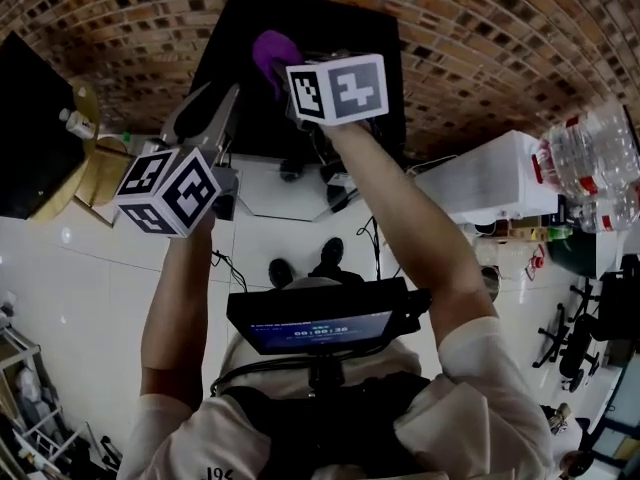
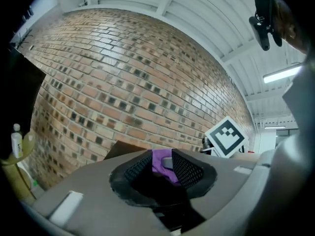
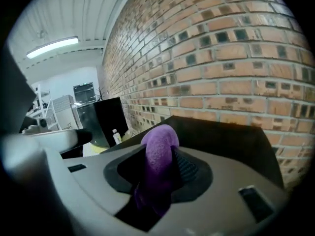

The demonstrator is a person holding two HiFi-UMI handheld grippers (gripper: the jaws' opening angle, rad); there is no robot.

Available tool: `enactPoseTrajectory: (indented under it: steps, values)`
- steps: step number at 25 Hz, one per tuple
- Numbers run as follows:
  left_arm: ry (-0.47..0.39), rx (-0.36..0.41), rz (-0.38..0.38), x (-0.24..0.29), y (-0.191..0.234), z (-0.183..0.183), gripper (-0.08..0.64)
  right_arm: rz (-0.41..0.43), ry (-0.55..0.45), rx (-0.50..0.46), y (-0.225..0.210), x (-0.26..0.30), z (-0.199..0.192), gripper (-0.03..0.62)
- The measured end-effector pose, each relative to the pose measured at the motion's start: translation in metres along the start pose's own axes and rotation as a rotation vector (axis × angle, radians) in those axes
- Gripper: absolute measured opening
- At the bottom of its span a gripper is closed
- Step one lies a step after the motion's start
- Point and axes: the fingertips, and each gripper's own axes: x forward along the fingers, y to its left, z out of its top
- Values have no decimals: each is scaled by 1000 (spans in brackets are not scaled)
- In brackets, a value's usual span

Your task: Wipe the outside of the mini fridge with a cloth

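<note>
While you stand on the white tiled floor (image 1: 80, 268), the thing nearest you is the small lit screen (image 1: 322, 330) mounted at your chest, and both forearms reach out past it. Your left tool (image 2: 163, 162) comes first, lower and to the left in the head view, pointing roughly level towards the wall. Its jaws stand spread, their ribbed pads well apart. A bit of purple shows in the gap between them, but you cannot tell from that tool's own view whether it touches either pad. Your right tool (image 3: 163, 162) is further out and higher, angled downward, with its marker cube (image 1: 336, 88) facing up at you. It is pinching the purple cloth (image 3: 159, 145): the fabric is clamped between the pads, bulges in a rounded hump above the jaw tips and hangs down dark into the slot behind them. Just past those tips lies the black mini fridge (image 1: 370, 33), standing on the floor with its back close to the brick wall (image 1: 470, 38). The cloth is held over the fridge's flat top, near its left part as you look down, and whether it touches that surface cannot be made out. Off to your right sit clear plastic water bottles (image 1: 592, 158), and to your left, beside the wall, a small bottle (image 1: 76, 123) stands near a second dark cabinet (image 1: 30, 138).
</note>
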Motion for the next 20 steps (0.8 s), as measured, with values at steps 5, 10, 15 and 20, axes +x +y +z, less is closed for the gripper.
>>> enactPoseTrajectory:
  steps: [5,10,15,20]
  values:
    - [-1,-11,22,-16,11,0,126,-54,20,159,2,27,1,150]
    - [4,-9,25,-23,18,0,126,-44,12,239,14,40,4,166]
    - [24,-1,30,-18,22,-3,126,90,-30,249,33,37,12,240]
    - [68,30,34,-4,17,-8,127,260,-90,228,50,13,23,253]
